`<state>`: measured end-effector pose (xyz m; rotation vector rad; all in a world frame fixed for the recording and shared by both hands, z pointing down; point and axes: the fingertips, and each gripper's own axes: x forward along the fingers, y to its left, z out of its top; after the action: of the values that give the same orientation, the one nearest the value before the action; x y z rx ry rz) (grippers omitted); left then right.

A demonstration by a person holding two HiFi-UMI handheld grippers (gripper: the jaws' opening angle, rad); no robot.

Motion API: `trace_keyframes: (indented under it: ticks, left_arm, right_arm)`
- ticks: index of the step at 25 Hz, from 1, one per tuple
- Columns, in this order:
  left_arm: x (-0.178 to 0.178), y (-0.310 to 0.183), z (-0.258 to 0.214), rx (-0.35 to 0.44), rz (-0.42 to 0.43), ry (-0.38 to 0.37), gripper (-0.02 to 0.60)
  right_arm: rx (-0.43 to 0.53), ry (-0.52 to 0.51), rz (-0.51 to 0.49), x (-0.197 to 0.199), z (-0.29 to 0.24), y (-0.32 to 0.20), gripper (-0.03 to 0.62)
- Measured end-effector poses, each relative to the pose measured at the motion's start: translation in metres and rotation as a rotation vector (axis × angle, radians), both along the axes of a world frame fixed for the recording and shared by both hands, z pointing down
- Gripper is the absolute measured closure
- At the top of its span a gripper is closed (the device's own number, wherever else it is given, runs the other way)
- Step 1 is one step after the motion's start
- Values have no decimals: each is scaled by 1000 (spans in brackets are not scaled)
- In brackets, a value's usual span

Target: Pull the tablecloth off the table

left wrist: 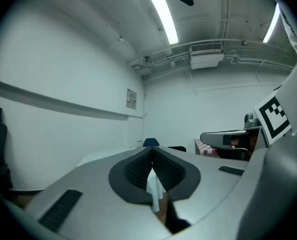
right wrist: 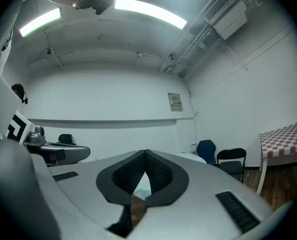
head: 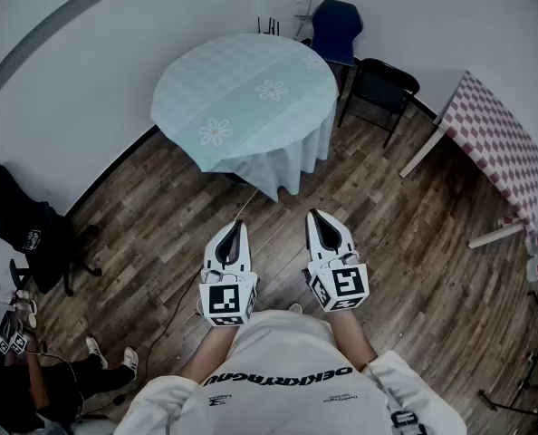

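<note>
A pale blue-green tablecloth (head: 251, 98) with white flower prints covers a round table at the back of the room and hangs low at its near side. My left gripper (head: 237, 228) and right gripper (head: 320, 217) are held side by side above the wooden floor, a short way in front of the table, both pointing at it. Both are shut with nothing between their jaws. In the left gripper view the left gripper (left wrist: 152, 160) has its jaws meeting at the tip, and a strip of the tablecloth (left wrist: 153, 186) shows beyond them. The right gripper (right wrist: 146, 160) looks the same in its own view.
A blue chair (head: 335, 27) and a black chair (head: 382, 86) stand behind the round table. A table with a red checked cloth (head: 495, 139) is at the right. A black office chair (head: 29, 229) stands at the left wall. A thin cable (head: 180, 284) lies on the floor.
</note>
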<state>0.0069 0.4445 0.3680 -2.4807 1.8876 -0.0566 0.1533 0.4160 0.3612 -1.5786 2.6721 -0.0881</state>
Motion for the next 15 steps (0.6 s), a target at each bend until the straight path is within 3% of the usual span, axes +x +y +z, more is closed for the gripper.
trace_keyframes:
  ticks: [6,9,15]
  left_arm:
    - [18,5,7,-20,6,23,566]
    - [35,6,13,-32,20,-6,566]
    - [66,17,39,-82,-9,1,566]
  right_arm:
    - [6,-27,5,19,-2,2,556]
    - [-13,-32,-20,28,6,3,556]
    - [-58,10,-62,54,32,13,556]
